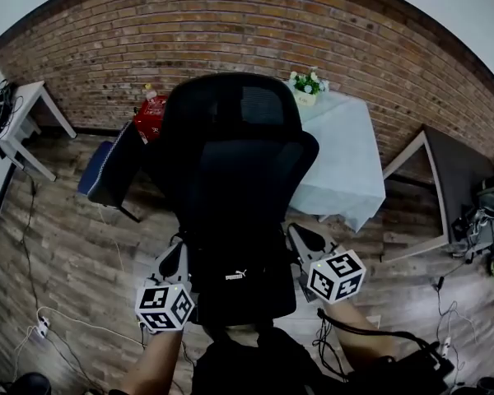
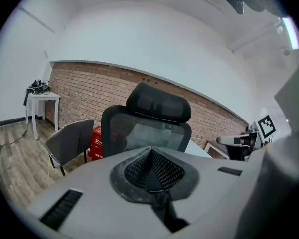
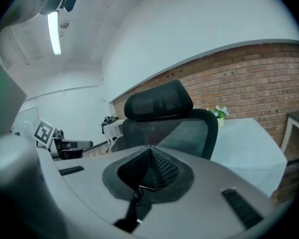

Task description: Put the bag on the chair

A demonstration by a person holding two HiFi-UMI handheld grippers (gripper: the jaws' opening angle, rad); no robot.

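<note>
A black bag (image 1: 239,282) with a small white logo hangs between my two grippers, right in front of the black mesh office chair (image 1: 240,155). Whether it touches the seat is hidden. My left gripper (image 1: 174,257) is at the bag's left side, and its pads are shut on a black strap (image 2: 164,210). On the bag's right side, my right gripper (image 1: 300,241) is shut on a black strap with a small buckle (image 3: 137,205). Both gripper views look past the closed jaws at the chair's backrest (image 2: 154,118) (image 3: 164,116).
A table with a pale cloth (image 1: 342,155) and a flower pot (image 1: 306,87) stands behind the chair on the right. To the left are a grey side chair (image 1: 107,167), a red box (image 1: 151,120) and a white table (image 1: 25,122). Cables (image 1: 346,332) lie on the floor.
</note>
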